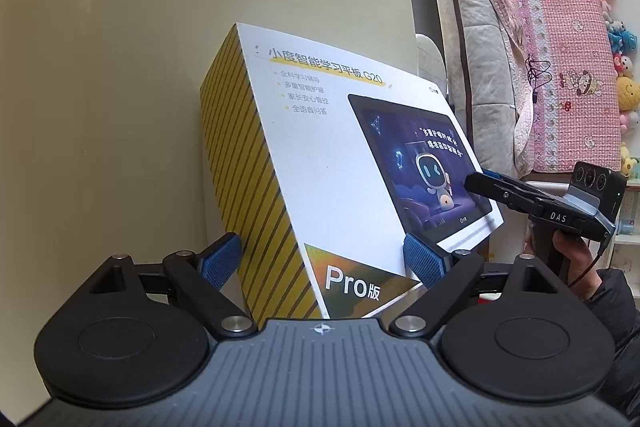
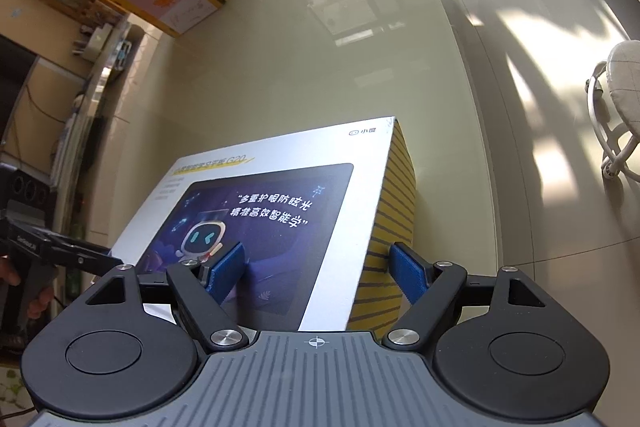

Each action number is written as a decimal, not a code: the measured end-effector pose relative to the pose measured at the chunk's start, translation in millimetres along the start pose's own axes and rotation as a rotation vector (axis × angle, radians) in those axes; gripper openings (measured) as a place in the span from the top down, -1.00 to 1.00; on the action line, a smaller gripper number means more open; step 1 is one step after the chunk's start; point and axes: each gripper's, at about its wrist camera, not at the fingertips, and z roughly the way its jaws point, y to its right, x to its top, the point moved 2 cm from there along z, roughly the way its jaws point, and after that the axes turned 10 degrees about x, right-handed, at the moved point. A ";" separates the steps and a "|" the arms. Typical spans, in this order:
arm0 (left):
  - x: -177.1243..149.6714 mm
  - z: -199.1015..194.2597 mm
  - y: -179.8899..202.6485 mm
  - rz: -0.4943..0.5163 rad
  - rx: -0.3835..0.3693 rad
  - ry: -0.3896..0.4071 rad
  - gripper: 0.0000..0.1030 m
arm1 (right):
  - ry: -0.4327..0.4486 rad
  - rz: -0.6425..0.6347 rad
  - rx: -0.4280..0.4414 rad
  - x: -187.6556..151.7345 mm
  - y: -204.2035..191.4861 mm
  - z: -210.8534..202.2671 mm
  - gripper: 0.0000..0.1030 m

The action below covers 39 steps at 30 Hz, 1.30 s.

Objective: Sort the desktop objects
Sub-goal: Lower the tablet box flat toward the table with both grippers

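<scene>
My left gripper (image 1: pixel 323 261) clamps the striped end of the tablet box (image 1: pixel 340 163), held tilted above the floor (image 2: pixel 280 67); my right gripper (image 2: pixel 316 269) pinches the opposite end. Mid-carry, I judge; next needs level, matched motion.

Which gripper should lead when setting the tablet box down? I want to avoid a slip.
Probably both together: the left gripper and the right gripper each straddle a striped edge of the tablet box, so neither is clearly better placed.

Your tablet box (image 1: pixel 344 179) has a white face, a dark blue screen print and yellow sides with dark stripes — flanking it, the finger pads (image 1: pixel 221 261) are blue.
</scene>
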 end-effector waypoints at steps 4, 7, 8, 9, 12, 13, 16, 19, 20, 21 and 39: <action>-2.2 -5.1 2.4 0.009 0.017 0.030 -1.00 | 0.017 -0.025 -0.015 -0.2 -4.8 -1.3 -0.54; -2.8 -6.7 2.9 0.022 0.034 0.044 -1.00 | 0.022 -0.031 -0.026 1.6 -4.7 1.1 -0.54; -2.0 -4.4 2.3 0.018 0.036 0.036 -1.00 | 0.019 -0.033 -0.029 2.3 -3.9 2.5 -0.54; -2.9 -3.0 -1.4 0.014 0.037 0.026 -1.00 | 0.017 -0.035 -0.032 3.0 -3.1 4.0 -0.53; -5.0 4.2 -4.0 0.021 0.047 0.008 -1.00 | 0.021 -0.050 -0.043 1.8 -3.3 7.2 -0.53; -5.7 4.7 -4.2 0.021 0.049 0.014 -1.00 | 0.023 -0.056 -0.047 1.0 -3.6 8.1 -0.53; -5.9 -0.2 -2.9 0.026 0.053 0.049 -1.00 | 0.038 -0.068 -0.054 -0.9 -5.0 9.2 -0.54; -3.5 -9.0 0.0 0.038 0.060 0.090 -1.00 | 0.067 -0.067 -0.049 1.1 -6.3 6.5 -0.54; -2.5 -11.9 1.1 0.044 0.063 0.102 -1.00 | 0.076 -0.067 -0.048 1.9 -6.8 5.5 -0.54; -1.7 -13.5 2.5 0.053 0.067 0.109 -1.00 | 0.085 -0.068 -0.047 2.9 -7.4 4.6 -0.54; -54.0 -41.4 24.5 0.073 0.089 0.138 -1.00 | 0.122 -0.121 -0.068 -22.4 -38.6 -23.6 -0.55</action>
